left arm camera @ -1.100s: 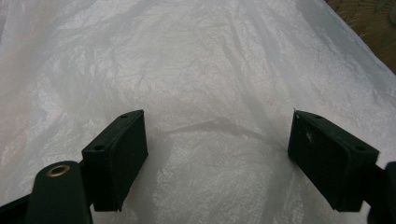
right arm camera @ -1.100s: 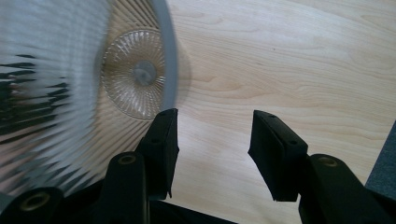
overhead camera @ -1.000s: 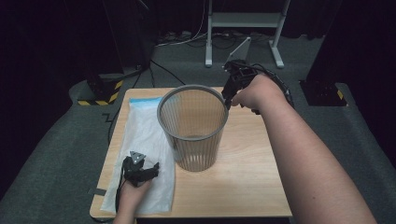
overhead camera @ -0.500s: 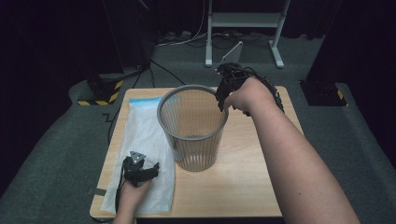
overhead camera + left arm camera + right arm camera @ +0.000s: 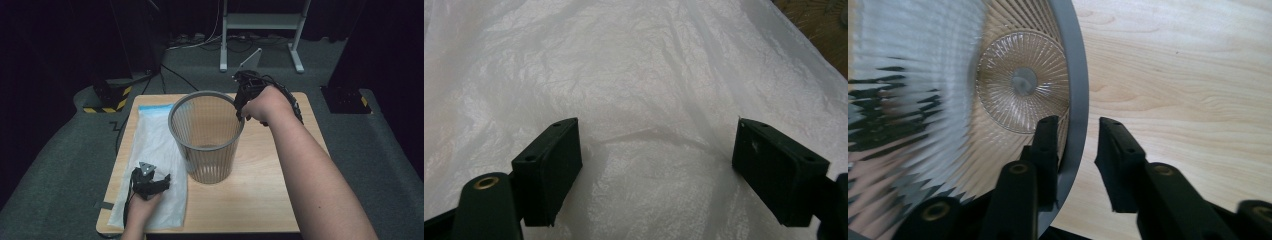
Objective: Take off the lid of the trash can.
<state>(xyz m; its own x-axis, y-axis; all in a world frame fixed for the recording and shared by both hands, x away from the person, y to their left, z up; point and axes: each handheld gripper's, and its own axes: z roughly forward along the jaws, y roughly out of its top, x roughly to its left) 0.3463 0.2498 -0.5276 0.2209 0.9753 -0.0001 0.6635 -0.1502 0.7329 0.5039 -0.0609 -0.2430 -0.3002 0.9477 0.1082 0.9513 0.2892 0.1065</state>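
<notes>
**Grey bin rim going between two black jaws**

Looking down from the high view first. Seeing a grey mesh bin (image 5: 206, 136) standing upright in the middle of a wooden table (image 5: 260, 200). Seeing a thin white plastic bag (image 5: 152, 160) lying flat on the table, just beside the bin on its left. Seeing the right gripper (image 5: 242, 98) reaching to the far right part of the bin's rim. Seeing the left gripper (image 5: 162, 181) resting low over the near end of the bag.

Looking along the left gripper (image 5: 656, 155) next. Seeing its jaws standing wide apart, holding nothing. Seeing crinkly white bag (image 5: 634, 75) spread out under them and between them.

Looking along the right gripper (image 5: 1073, 147) last. Seeing its jaws standing narrow, one inside the bin (image 5: 1018, 85) and one outside, with the grey rim running between them. Seeing the inside jaw close against the rim, and a small gap on the outside, so not pinching yet. Seeing bare table (image 5: 1188, 75) out to the side.

Guessing the step: getting hold of the bin by its rim, maybe for putting the bag in it. Needing next to squeeze the right jaws tight on the rim, and to pinch up one layer of the bag with the left jaws.
</notes>
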